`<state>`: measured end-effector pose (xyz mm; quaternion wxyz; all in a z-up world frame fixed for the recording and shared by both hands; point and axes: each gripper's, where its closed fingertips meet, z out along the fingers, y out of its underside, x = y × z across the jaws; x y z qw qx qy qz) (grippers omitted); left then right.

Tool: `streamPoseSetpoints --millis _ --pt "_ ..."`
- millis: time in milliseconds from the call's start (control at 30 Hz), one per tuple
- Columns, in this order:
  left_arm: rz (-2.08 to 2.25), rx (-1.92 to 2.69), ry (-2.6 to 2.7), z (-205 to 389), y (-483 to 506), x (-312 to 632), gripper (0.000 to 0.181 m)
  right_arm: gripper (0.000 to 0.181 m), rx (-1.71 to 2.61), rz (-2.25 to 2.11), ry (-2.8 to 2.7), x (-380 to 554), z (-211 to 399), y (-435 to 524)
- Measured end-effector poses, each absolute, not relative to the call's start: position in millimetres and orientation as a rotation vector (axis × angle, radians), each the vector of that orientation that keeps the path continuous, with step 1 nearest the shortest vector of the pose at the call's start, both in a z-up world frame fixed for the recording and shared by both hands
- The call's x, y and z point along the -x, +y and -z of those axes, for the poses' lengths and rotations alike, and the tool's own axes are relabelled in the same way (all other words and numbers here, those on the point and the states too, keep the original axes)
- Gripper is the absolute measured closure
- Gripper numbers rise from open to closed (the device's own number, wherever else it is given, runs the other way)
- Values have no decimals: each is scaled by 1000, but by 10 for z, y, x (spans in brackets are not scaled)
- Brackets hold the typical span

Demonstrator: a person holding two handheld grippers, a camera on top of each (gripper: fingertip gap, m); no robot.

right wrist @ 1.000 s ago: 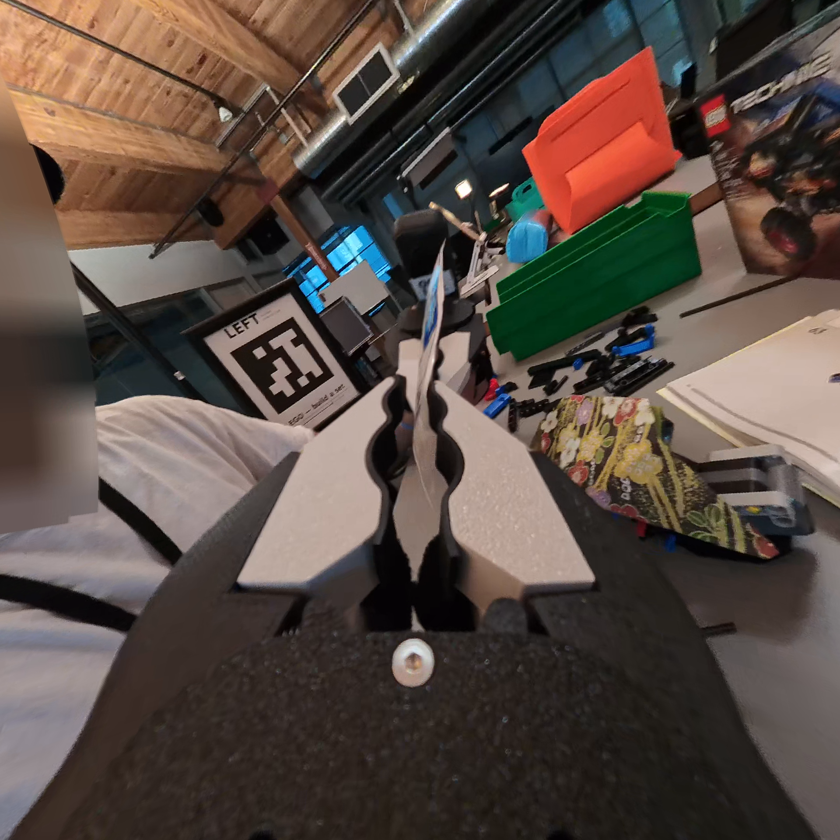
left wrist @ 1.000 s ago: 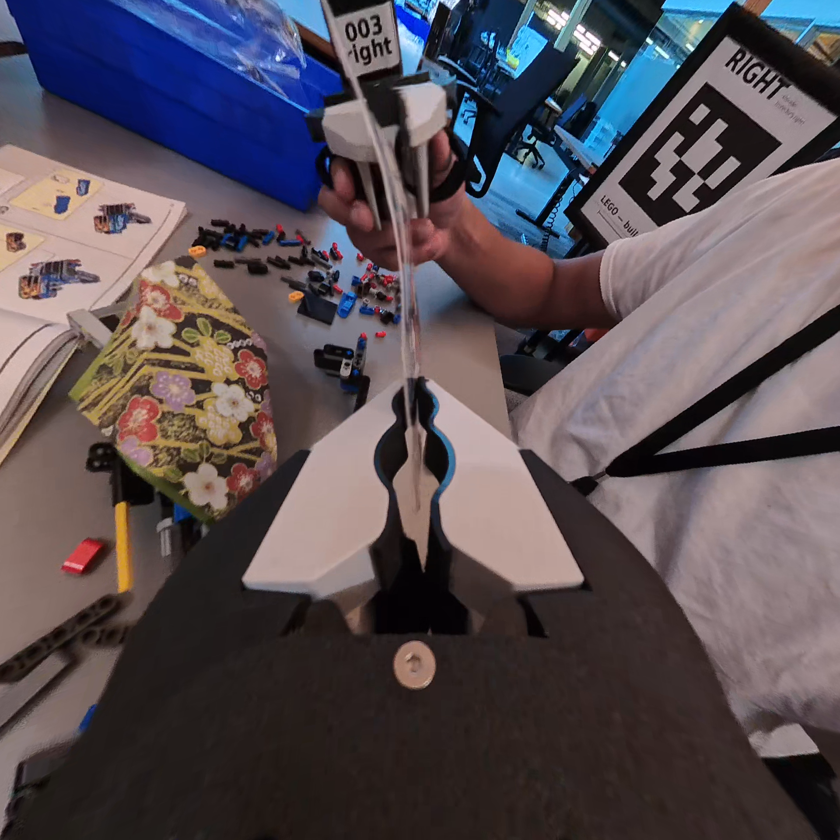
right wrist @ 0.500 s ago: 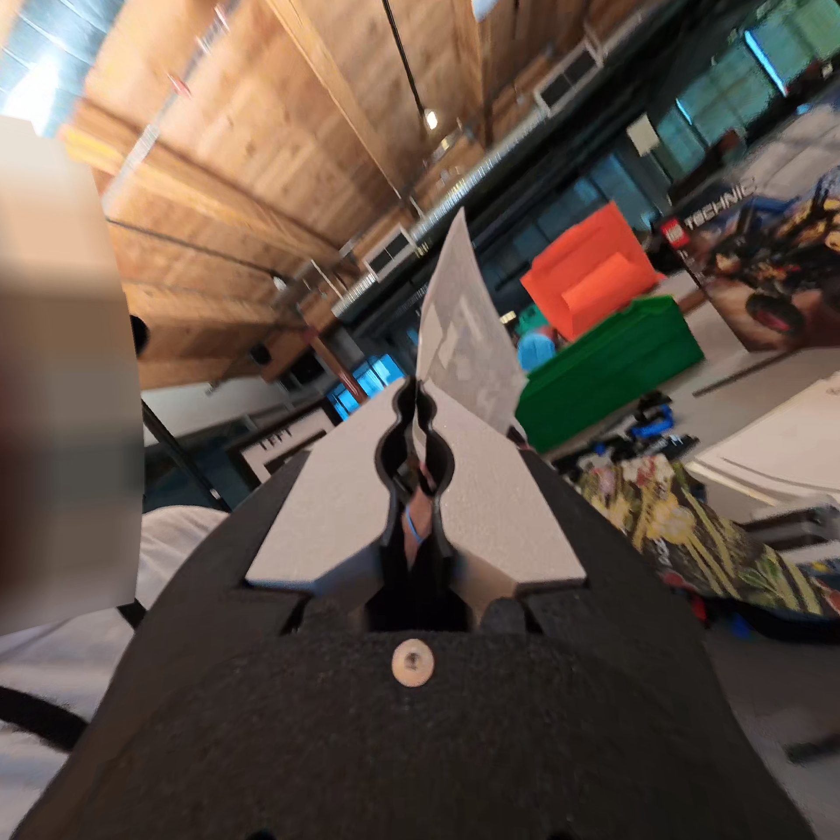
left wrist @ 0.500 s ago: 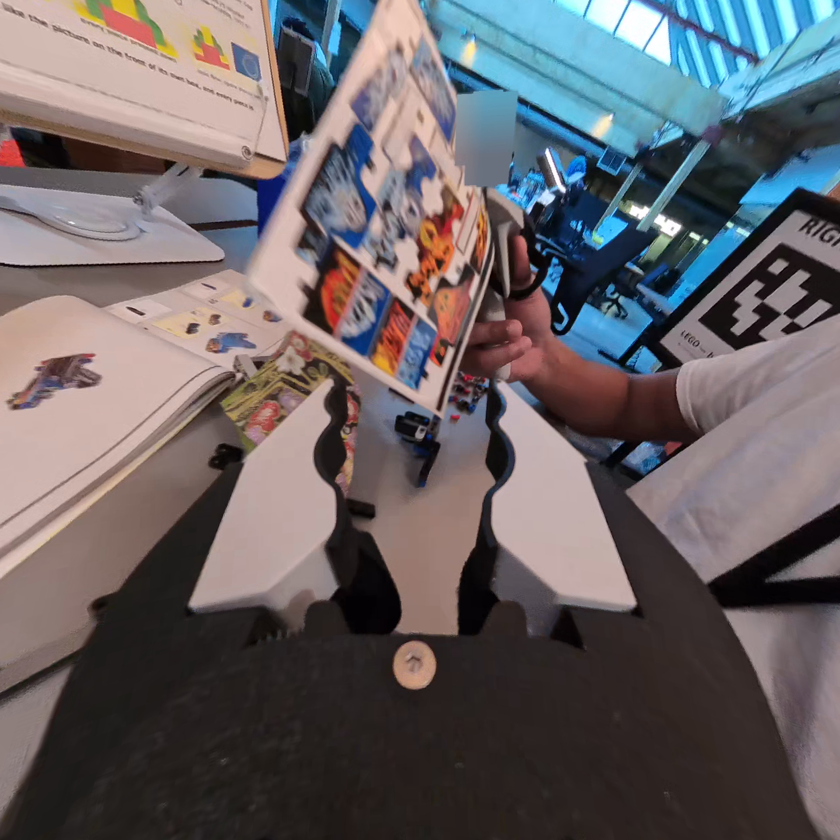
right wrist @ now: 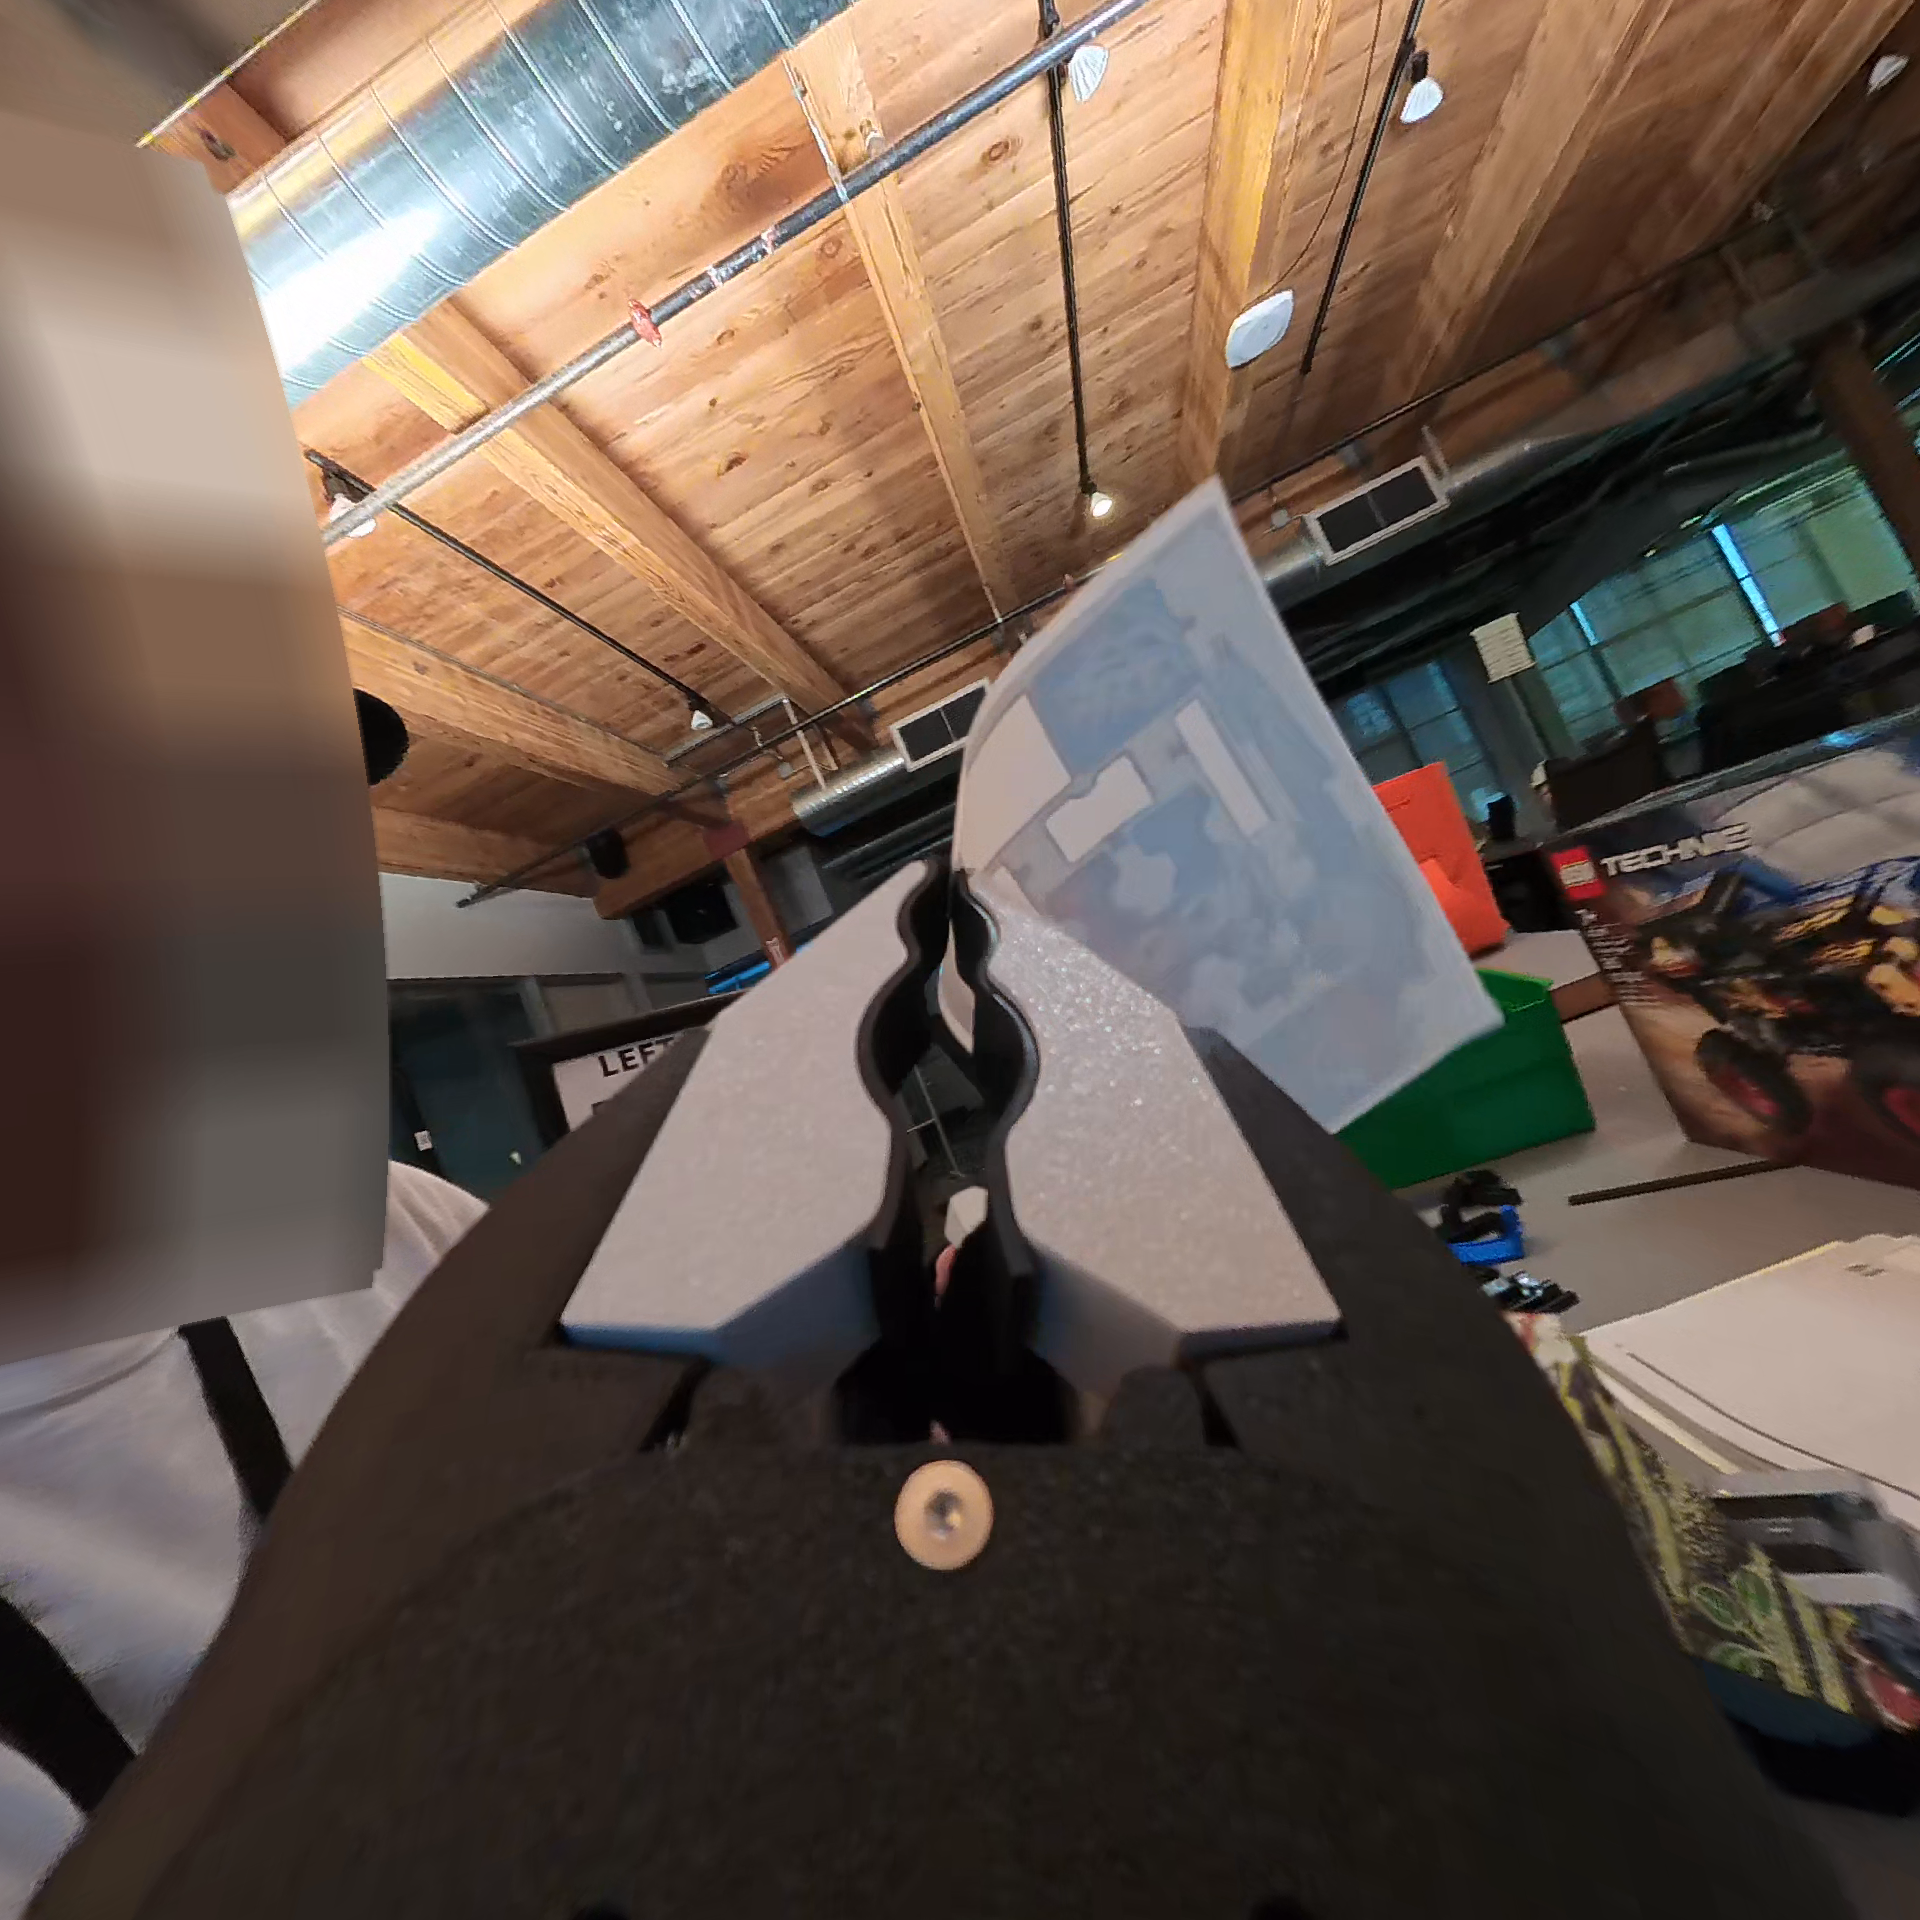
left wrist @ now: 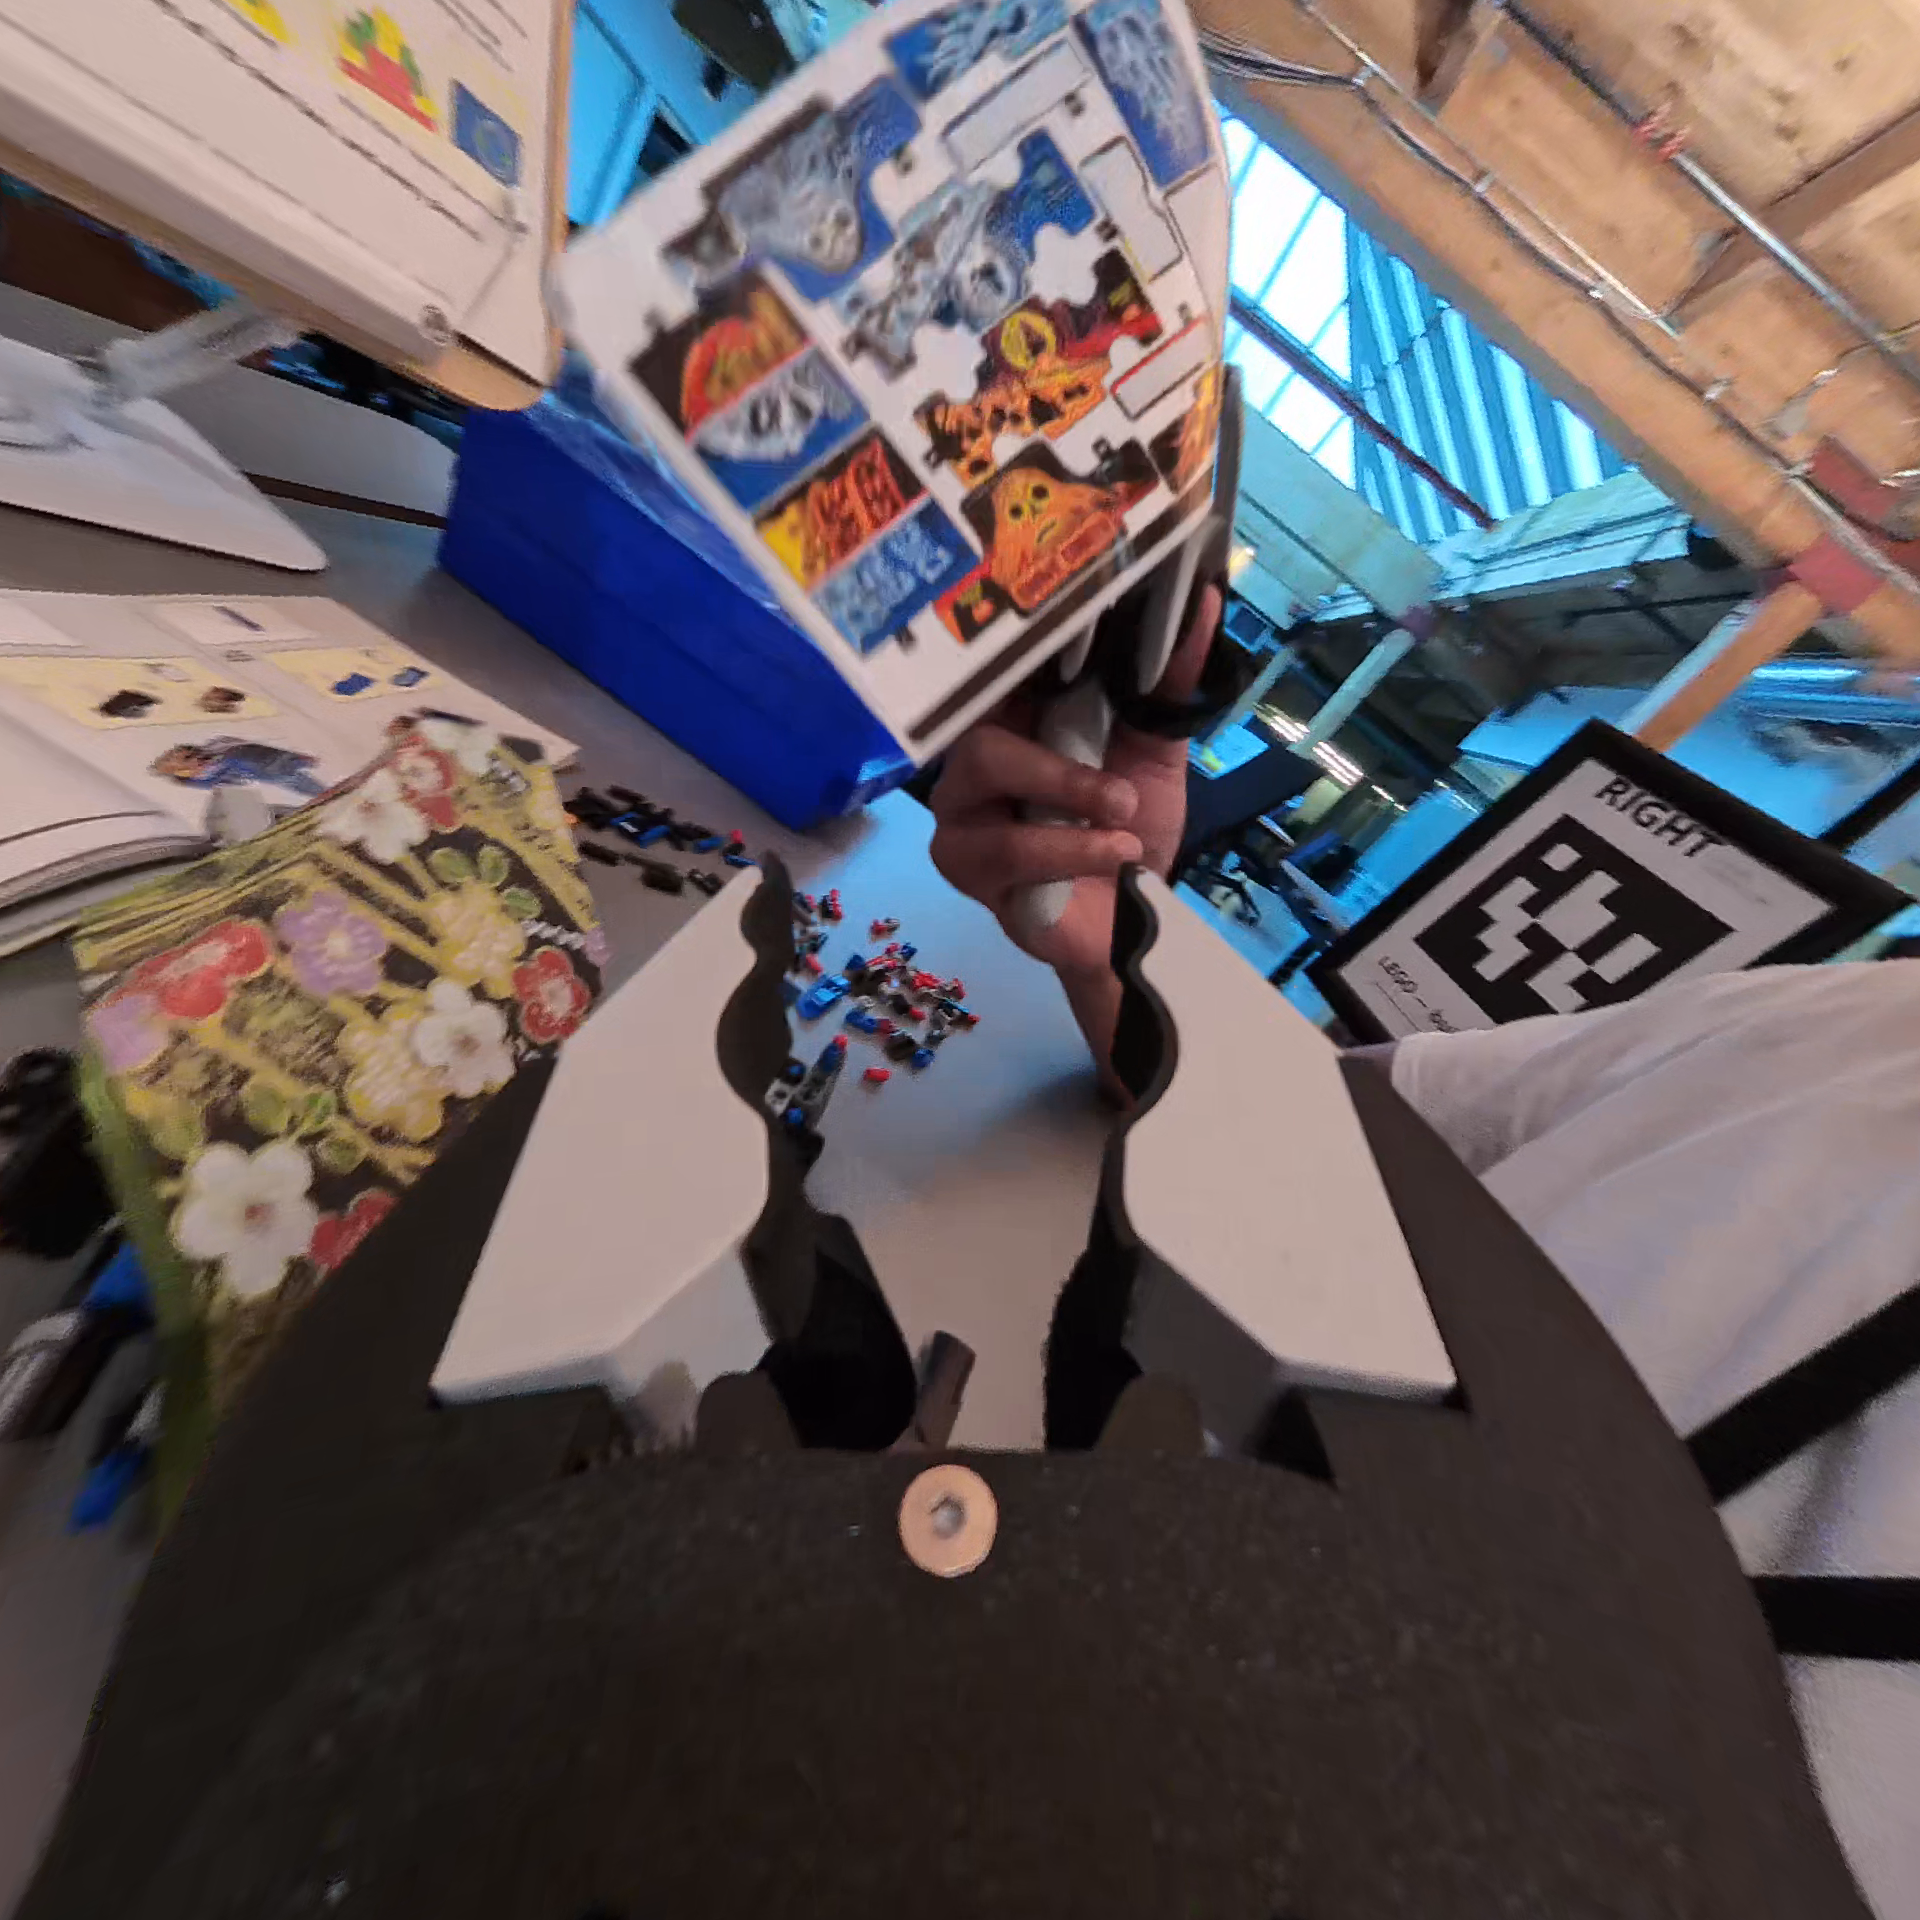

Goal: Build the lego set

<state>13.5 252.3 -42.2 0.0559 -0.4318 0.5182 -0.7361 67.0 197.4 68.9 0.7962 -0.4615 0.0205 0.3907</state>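
A sticker sheet (left wrist: pixel 935 364) with blue, orange and yellow decals hangs in the air in the left wrist view. My right gripper (right wrist: pixel 951 883) is shut on one edge of it; its pale back (right wrist: pixel 1205 810) shows in the right wrist view, tilted up to the right. My left gripper (left wrist: pixel 945 883) is open and empty, below the sheet and apart from it. The right gripper and the hand (left wrist: pixel 1039 821) holding it show behind the sheet. Small blue, red and black lego pieces (left wrist: pixel 883 997) lie on the grey table (left wrist: pixel 956 1143).
A flowered cloth (left wrist: pixel 312 1018) covers a partial build at the left. An open instruction book (left wrist: pixel 156 707) and a blue bin (left wrist: pixel 623 582) lie beyond. A green bin (right wrist: pixel 1475 1091), the set's box (right wrist: pixel 1787 977) and an orange stand (right wrist: pixel 1444 862) are on the right. The gap from one gripper's tips to the other's is roughly 15 cm.
My left gripper let go of the sticker sheet and opened. My right gripper kept hold, lifted and turned the sheet so its printed face shows to the left camera.
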Motion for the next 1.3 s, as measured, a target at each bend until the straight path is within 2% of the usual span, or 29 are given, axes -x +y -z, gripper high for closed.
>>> streamPoseSetpoints --millis 100,233,367,600,667,800,900,967,1067,1100,1200,1300 --pt "2135 1317 1520 426 2601 -50 127 181 986 -845 64 -737 -700 1944" --pt "1773 1199 1562 424 2728 36 127 181 1096 -927 69 -623 -539 2086" --pt "1540 1031 1673 145 2898 90 120 181 1293 -975 -3 -394 -320 2212" --pt "1312 848 2150 -47 2825 -27 103 181 1587 -1120 -173 -48 2 2147" --pt "1208 754 2357 16 2669 -18 105 181 1664 -1080 -235 16 91 2119" --pt "1072 612 2722 167 2357 76 117 181 1750 -973 -302 57 170 2087" --pt "995 555 2892 252 2205 125 146 181 1806 -848 -367 71 246 2071" --pt "944 524 2966 326 2121 160 155 181 1822 -794 -357 38 254 2092" --pt "807 566 2897 411 2154 -10 181 181 1813 -731 -335 -30 227 2111" --pt "841 580 2880 387 2151 -20 181 181 1800 -696 -315 -83 205 2129" --pt "1049 700 2696 219 2236 -174 181 160 1685 -557 -215 -332 19 2192" --pt "1525 841 2381 -141 2326 -267 181 158 1572 -467 -180 -485 -203 2136"
